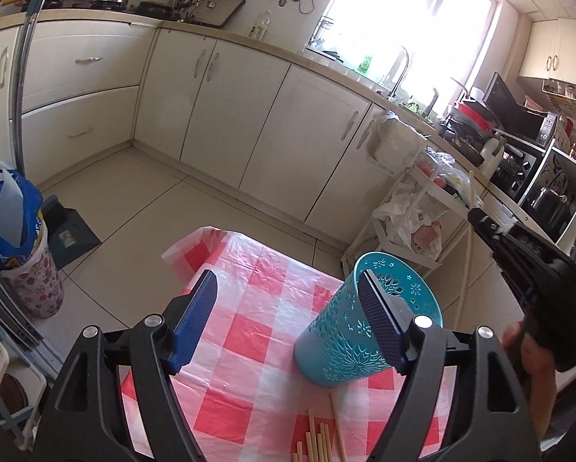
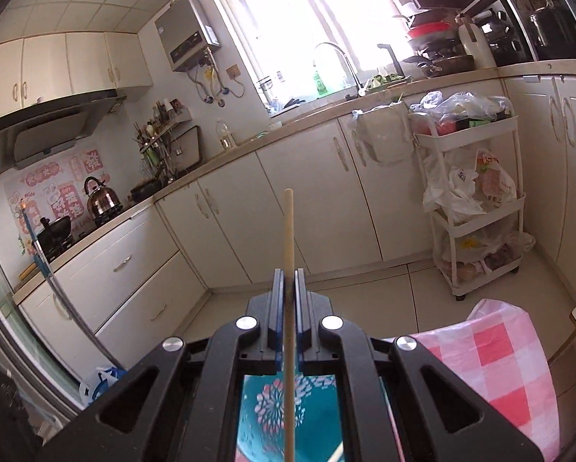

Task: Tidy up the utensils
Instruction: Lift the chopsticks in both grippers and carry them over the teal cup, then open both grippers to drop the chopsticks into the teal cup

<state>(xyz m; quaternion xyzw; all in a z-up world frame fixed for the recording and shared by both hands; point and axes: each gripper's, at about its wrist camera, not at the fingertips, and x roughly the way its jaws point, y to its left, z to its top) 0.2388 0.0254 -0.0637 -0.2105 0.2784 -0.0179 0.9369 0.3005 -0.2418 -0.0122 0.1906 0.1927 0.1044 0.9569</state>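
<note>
A teal cut-out utensil holder (image 1: 338, 342) stands on the red-and-white checked tablecloth (image 1: 249, 269). My left gripper (image 1: 288, 275) is open; its right finger (image 1: 380, 315) overlaps the holder's rim and its left finger stands well clear, so nothing is clamped. Several wooden chopsticks (image 1: 318, 442) lie on the cloth just below the holder. My right gripper (image 2: 289, 273) is shut on one upright chopstick (image 2: 289, 231), raised above the holder (image 2: 318, 415), which shows beneath it. The left wrist view has this gripper (image 1: 476, 217) at the right, held by a hand (image 1: 534, 365), with the chopstick (image 1: 471, 188) poking up.
A white trolley (image 2: 476, 208) stuffed with bags stands beyond the table's far corner. A floral bin with a blue bag (image 1: 22, 254) and a leaning mop handle (image 1: 18, 96) are on the left. Cream cabinets (image 1: 218, 107) line the far wall across tiled floor.
</note>
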